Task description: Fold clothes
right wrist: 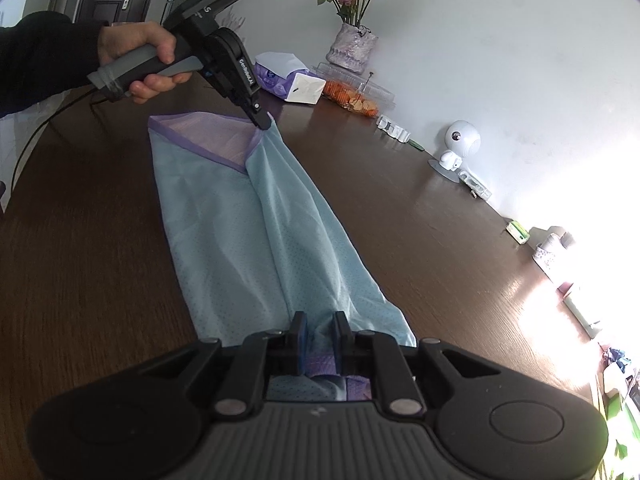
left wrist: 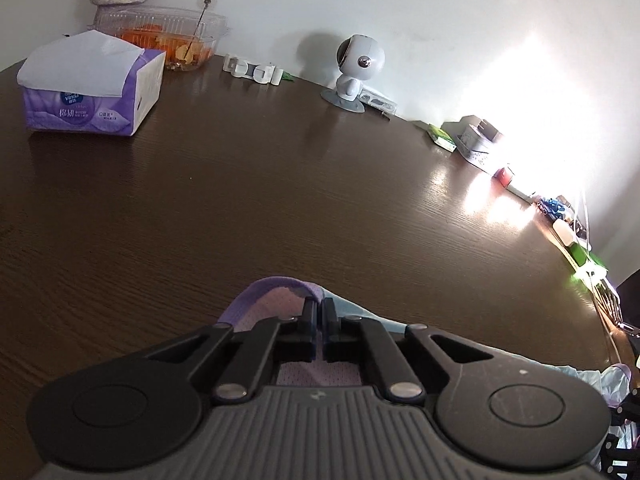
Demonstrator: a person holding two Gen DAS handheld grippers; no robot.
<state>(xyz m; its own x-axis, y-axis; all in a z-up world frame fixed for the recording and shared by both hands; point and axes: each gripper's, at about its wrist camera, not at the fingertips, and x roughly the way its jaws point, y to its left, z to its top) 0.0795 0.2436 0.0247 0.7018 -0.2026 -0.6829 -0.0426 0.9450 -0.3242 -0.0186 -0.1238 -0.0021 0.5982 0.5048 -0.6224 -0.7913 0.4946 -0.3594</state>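
Observation:
A light blue mesh garment (right wrist: 256, 240) with purple trim lies stretched lengthwise on the dark wooden table (right wrist: 100, 260). At its far end my left gripper (right wrist: 262, 120), held by a hand (right wrist: 136, 52) in a dark sleeve, pinches the purple-edged corner. The left wrist view shows that gripper (left wrist: 319, 304) shut on the purple hem (left wrist: 276, 286), with pale mesh under the fingers. At the near end my right gripper (right wrist: 320, 320) is shut on a bunched fold of blue cloth, purple trim showing just behind the pads.
Along the wall stand a purple tissue pack (left wrist: 92, 88), a clear food box (left wrist: 172, 36), a white round camera figure (left wrist: 356, 72) and small clutter (left wrist: 476, 140). A vase of dried roses (right wrist: 352, 48) stands behind the tissues. Strong glare whitens the right side.

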